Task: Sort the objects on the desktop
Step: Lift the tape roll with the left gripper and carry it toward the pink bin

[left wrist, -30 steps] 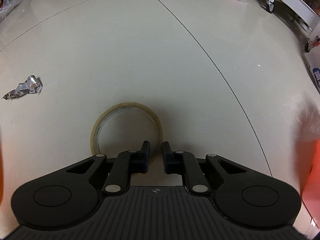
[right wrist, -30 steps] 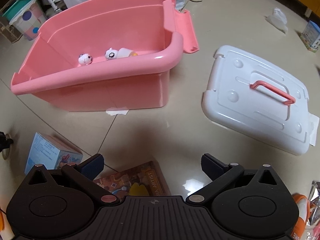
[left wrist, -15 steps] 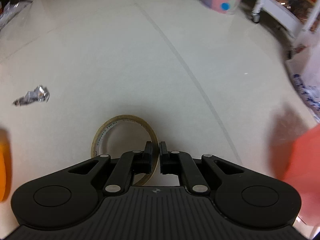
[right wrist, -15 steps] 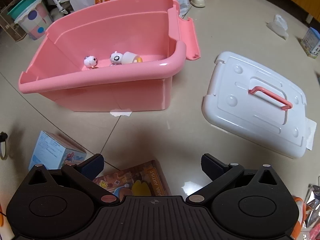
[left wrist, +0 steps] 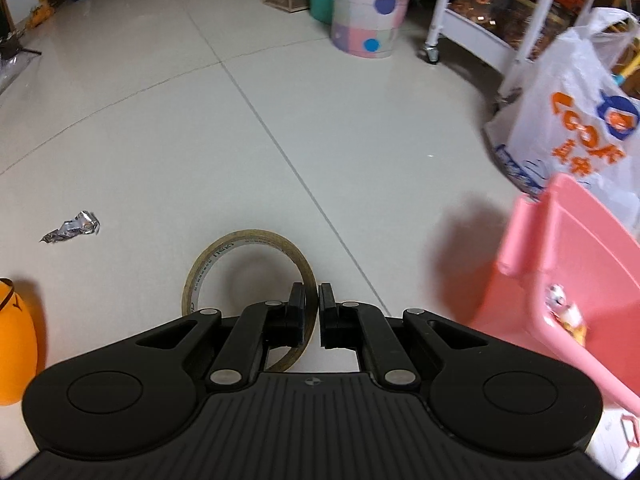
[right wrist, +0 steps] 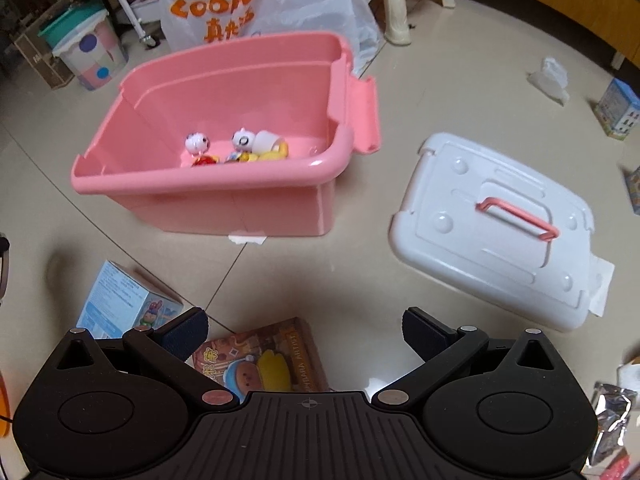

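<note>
My left gripper (left wrist: 312,304) is shut on the rim of a clear tape roll (left wrist: 224,254), which hangs lifted above the pale tiled floor. A pink storage bin (left wrist: 568,280) shows at the right edge of the left wrist view. In the right wrist view the same pink bin (right wrist: 248,196) stands open with small toy figures (right wrist: 240,144) inside. My right gripper (right wrist: 304,330) is open above a brown illustrated box (right wrist: 264,360), holding nothing. A light blue box (right wrist: 120,300) lies to its left.
The bin's white lid (right wrist: 492,232) with a pink handle lies right of it. A white shopping bag (left wrist: 572,120), a dotted bucket (left wrist: 370,16) and a white wheeled rack (left wrist: 480,20) stand behind. Crumpled foil (left wrist: 72,226) and an orange object (left wrist: 16,340) lie left.
My left gripper closed on the tape roll's rim and lifted it, swinging right so the pink bin came into view. My right gripper rose slightly, still open.
</note>
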Tool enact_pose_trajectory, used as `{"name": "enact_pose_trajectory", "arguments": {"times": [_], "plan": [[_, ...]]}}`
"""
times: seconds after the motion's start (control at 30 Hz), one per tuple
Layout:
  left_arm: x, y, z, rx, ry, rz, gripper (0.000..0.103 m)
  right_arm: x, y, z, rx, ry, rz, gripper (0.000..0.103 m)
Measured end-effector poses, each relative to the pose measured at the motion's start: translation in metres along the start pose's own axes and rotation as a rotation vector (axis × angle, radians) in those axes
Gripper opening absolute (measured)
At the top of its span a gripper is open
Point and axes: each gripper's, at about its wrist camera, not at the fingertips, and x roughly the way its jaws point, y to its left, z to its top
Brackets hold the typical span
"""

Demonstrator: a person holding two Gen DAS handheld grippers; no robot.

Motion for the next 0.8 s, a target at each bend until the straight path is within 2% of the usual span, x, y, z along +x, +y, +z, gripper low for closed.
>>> {"name": "enact_pose_trajectory", "arguments": {"times": [0.2, 0.43, 0.8], "plan": [[-0.048, -0.031, -0.007, 0.066, -0.03, -0.058, 0.007, -0.019, -0.023, -0.002, 0.044, -0.024, -0.001, 0.103], [-0.1, -0.077, -0.024, 0.199, -0.08, -0.135, 0.007, -0.041, -0.051, -0.008, 0.106, -0.058, -0.015, 0.103], [-0.158, -0.139, -0.051, 0.357, -0.14, -0.239, 0.007, -0.067, -0.084, -0.017, 0.159, -0.093, -0.038, 0.103]]}}
